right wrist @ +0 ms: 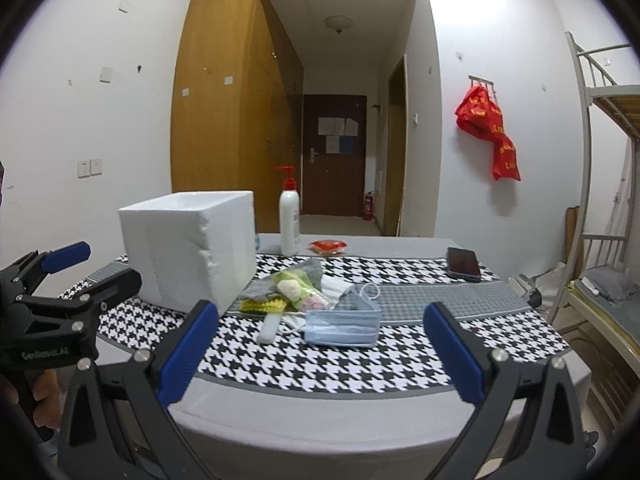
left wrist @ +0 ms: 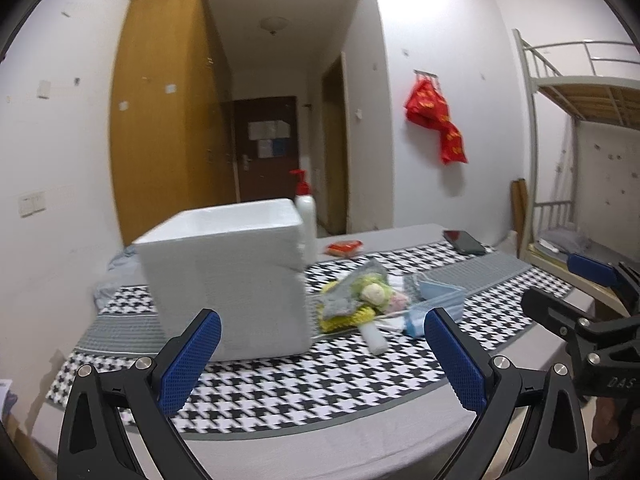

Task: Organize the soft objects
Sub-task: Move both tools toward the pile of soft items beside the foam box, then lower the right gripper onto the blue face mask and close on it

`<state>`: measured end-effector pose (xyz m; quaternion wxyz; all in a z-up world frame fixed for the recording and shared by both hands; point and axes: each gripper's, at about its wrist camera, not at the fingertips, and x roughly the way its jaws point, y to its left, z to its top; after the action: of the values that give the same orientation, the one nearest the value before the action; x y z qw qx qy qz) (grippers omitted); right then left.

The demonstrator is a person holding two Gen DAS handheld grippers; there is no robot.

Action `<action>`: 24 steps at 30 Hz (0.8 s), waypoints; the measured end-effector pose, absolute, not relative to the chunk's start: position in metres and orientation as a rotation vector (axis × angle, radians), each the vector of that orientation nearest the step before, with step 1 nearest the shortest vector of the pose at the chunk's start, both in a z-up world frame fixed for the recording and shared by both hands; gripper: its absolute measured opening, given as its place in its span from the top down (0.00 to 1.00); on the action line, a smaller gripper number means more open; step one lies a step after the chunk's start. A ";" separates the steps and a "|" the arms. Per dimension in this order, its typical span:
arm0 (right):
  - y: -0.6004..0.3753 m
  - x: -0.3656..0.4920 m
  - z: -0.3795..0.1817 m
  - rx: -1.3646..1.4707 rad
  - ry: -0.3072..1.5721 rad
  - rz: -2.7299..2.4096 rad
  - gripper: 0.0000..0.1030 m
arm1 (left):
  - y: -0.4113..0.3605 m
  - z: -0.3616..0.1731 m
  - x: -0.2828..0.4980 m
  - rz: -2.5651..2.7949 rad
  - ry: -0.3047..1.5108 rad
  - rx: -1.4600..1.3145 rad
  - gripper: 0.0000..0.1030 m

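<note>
A white foam box stands open-topped on the houndstooth cloth. To its right lies a pile of soft things: a crocheted flower bouquet, a blue face mask and a white mask. My left gripper is open and empty, just in front of the box. My right gripper is open and empty, in front of the blue mask.
A white pump bottle with a red top stands behind the box. A red packet and a dark phone lie at the back of the table. A bunk bed stands at the right.
</note>
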<state>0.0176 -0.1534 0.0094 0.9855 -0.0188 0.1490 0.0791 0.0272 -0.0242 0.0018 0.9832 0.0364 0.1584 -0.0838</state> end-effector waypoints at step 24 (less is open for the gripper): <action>-0.206 0.103 -0.025 0.001 0.515 0.061 0.00 | -0.086 -0.030 0.117 -0.384 0.579 0.117 0.05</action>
<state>0.1035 -0.2056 -0.0246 0.9666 0.0006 0.2544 0.0304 0.1171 -0.0857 -0.0298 0.9386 0.0575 0.2834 -0.1879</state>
